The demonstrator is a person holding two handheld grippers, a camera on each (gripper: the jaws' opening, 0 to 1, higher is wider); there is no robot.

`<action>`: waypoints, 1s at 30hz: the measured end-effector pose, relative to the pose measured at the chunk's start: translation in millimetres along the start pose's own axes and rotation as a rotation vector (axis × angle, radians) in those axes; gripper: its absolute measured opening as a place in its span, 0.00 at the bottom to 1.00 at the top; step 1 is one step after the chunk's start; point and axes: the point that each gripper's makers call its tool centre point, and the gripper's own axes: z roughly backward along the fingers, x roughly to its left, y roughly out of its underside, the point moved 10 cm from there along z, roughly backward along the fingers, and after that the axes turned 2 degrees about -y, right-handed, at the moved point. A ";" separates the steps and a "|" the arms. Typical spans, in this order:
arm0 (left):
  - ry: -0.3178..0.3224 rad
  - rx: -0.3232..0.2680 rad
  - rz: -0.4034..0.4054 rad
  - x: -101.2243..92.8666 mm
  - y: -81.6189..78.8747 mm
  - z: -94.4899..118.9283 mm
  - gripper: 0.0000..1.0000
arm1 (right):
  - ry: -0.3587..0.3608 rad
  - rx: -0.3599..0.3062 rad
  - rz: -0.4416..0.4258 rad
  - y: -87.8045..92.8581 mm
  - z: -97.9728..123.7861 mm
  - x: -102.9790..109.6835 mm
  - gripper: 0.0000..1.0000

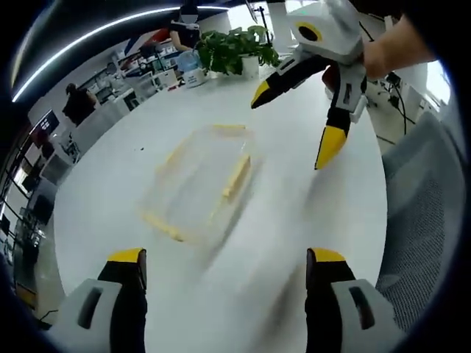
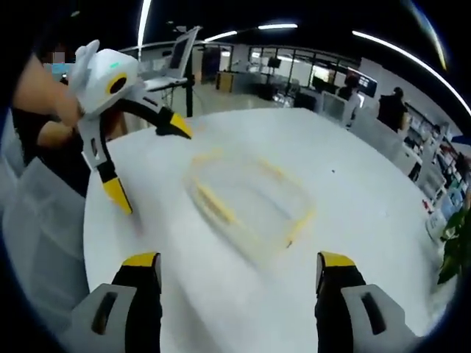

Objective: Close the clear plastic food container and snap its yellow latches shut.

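Note:
A clear plastic container with yellow latches along its edges lies flat on the white round table, blurred by motion. My left gripper is open, its yellow-tipped jaws wide apart just short of the container. My right gripper hovers open beyond the container, held by a hand. In the right gripper view the container lies ahead of my open right gripper, and the left gripper hangs open over the table's left side. Neither gripper touches the container. The blur hides whether the latches are snapped.
A potted plant and small items stand at the table's far edge. A grey chair sits beside the table. Desks, monitors and people fill the office behind. The table edge runs close on the left.

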 end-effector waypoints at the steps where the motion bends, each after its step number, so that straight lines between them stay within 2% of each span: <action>1: 0.000 0.000 0.007 -1.2 1.2 0.5 0.91 | -0.004 -0.006 -0.006 1.2 0.5 2.0 0.88; 18: -0.023 -0.031 0.084 -18.5 20.5 15.6 0.90 | 0.016 -0.056 -0.029 16.5 19.5 14.0 0.87; 23: -0.027 -0.058 0.121 -21.5 25.2 21.6 0.90 | 0.023 -0.065 -0.047 25.6 25.2 18.5 0.87; 30: -0.037 -0.051 0.152 -25.3 34.8 26.0 0.90 | 0.029 -0.067 -0.076 38.3 33.7 26.8 0.87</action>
